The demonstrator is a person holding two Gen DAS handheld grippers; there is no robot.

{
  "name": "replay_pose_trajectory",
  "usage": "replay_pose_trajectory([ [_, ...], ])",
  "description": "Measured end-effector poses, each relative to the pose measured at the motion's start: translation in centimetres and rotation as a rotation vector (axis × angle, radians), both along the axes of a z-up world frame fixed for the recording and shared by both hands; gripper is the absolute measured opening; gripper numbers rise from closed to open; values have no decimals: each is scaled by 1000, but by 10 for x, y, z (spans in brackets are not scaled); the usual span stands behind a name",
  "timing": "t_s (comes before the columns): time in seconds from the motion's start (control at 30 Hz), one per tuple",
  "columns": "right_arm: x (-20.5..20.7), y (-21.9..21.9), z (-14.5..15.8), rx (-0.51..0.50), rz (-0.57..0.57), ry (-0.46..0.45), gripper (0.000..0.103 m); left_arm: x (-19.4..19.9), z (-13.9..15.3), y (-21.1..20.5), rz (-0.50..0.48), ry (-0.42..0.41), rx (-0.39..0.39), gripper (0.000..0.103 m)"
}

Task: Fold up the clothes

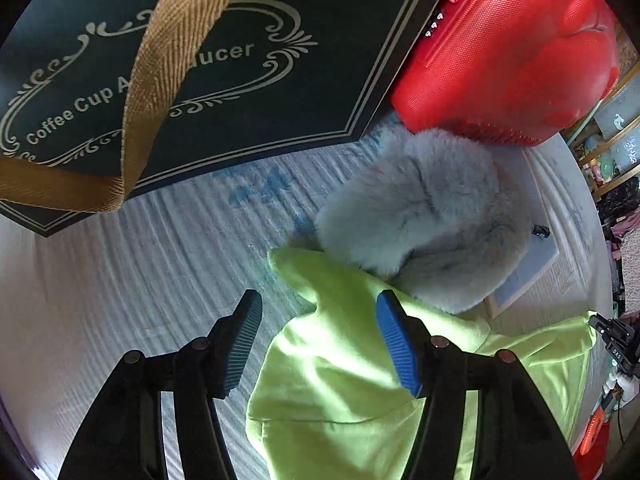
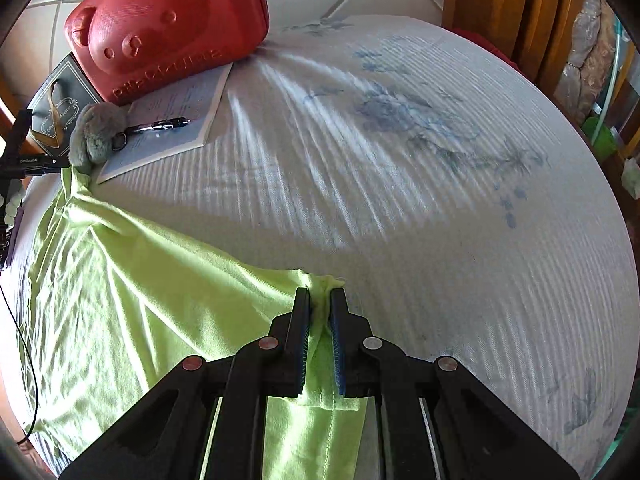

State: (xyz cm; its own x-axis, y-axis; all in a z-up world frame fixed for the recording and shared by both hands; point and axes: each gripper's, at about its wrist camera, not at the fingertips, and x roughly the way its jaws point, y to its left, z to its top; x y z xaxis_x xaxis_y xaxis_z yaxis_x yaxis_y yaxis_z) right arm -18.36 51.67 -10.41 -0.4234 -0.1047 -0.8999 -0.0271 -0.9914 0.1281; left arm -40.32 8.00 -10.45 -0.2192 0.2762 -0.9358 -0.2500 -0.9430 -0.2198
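Observation:
A lime-green garment (image 2: 132, 280) lies spread on the white bed, stretched from the right gripper to the far left corner. My right gripper (image 2: 320, 294) is shut on a corner of the garment, with cloth bunched between the pads. In the left wrist view the same green garment (image 1: 332, 364) lies under my left gripper (image 1: 318, 308), which is open, its blue pads (image 1: 394, 340) either side of a raised fold. The left gripper holds nothing.
A grey fluffy pom-pom (image 1: 424, 216) touches the garment's far corner. A red bear-face case (image 2: 168, 24), a dark gift bag (image 1: 208, 64) with a tan strap, and a paper sheet with a pen (image 2: 168, 124) lie at the bed's far side. Wooden furniture (image 2: 512, 8) stands at right.

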Motion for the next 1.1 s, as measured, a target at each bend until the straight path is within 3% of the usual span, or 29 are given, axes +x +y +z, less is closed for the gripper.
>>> replay_pose_trajectory([
  [0.07, 1, 2, -3, -5, -3, -6, 10, 3, -4, 3, -10, 9, 20, 61],
  [0.1, 1, 2, -4, -8, -5, -4, 10, 6, -5, 6, -17, 11, 17, 51],
  [0.13, 1, 3, -4, -11, -7, -3, 10, 10, -6, 9, -24, 13, 10, 10],
  [0.17, 1, 2, -4, -3, -4, -4, 10, 14, -7, 12, -22, 6, -10, 2],
  [0.3, 2, -6, 2, 43, 19, 12, 10, 44, 20, 17, -86, 115, -34, 2],
  [0.4, 17, -5, 20, 21, 23, 65, 10, 84, 61, 4, -123, 200, -12, 2],
  [0.67, 121, -19, 67, -37, 81, 147, 8, 219, 152, -25, -275, 348, -66, 2],
  [0.77, 169, -24, 65, -58, 92, 132, 7, 278, 153, -37, -318, 348, -81, 2],
  [0.97, 235, -33, 36, -90, 33, 67, 7, 377, 108, -56, -353, 262, -77, 2],
  [1.1, 242, -32, 26, -110, -56, 65, 8, 398, 74, -58, -301, 229, -76, 2],
])
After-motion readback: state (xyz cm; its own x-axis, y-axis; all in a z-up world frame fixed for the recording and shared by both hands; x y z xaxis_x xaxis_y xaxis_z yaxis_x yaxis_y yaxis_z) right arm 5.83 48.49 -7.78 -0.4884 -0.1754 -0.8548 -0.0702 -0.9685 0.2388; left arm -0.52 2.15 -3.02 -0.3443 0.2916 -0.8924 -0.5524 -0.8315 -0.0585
